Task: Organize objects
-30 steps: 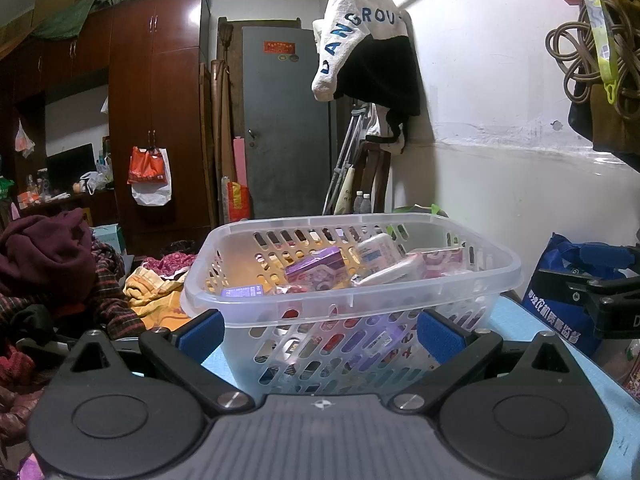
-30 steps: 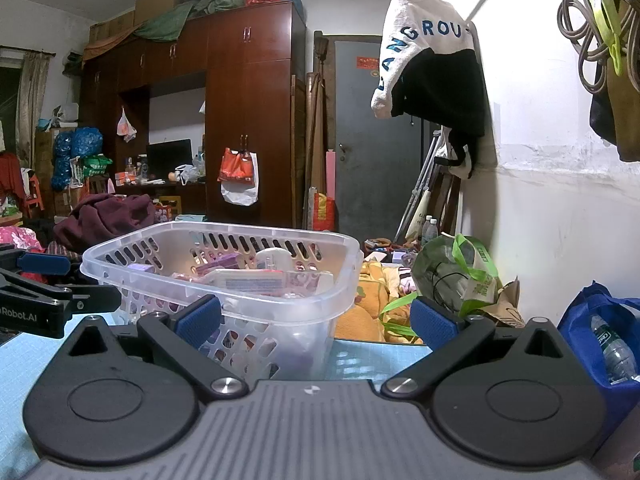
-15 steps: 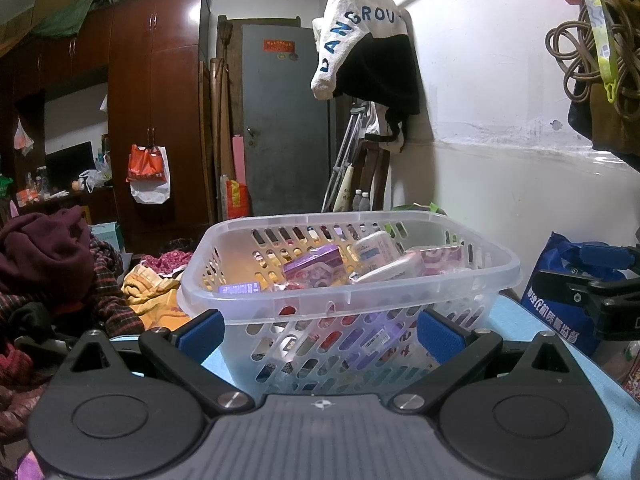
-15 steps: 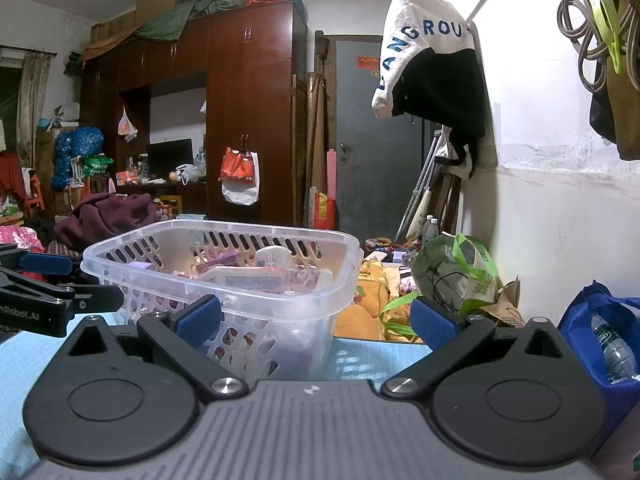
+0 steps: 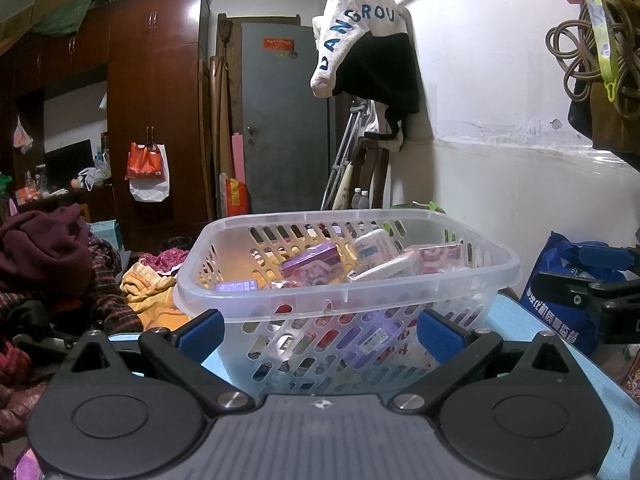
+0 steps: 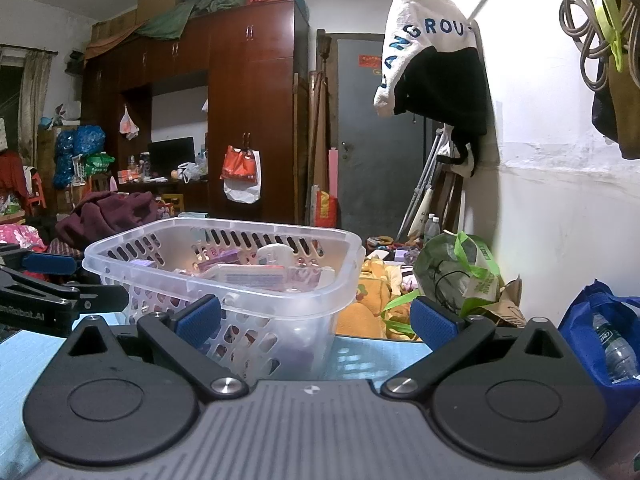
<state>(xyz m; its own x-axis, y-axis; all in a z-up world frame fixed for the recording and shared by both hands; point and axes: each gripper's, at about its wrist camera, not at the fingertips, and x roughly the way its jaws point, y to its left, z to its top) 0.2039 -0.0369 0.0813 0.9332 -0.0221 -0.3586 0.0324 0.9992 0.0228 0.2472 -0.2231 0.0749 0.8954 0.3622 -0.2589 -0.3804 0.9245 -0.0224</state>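
With both the left gripper [image 5: 320, 326] and right gripper [image 6: 314, 320] spread and empty, lift the basket [image 5: 348, 280] evenly by opposite rims.

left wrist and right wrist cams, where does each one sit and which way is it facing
Left wrist: sits low on the left hand-held gripper, facing the clear basket head-on between its open blue fingers; the right hand-held gripper shows at the right edge.
Right wrist: sits low on the right hand-held gripper, facing the basket's right corner and the room beyond; the left hand-held gripper shows at the left edge.
Shared: the basket of packets, the blue tabletop, the wardrobe and the grey door.
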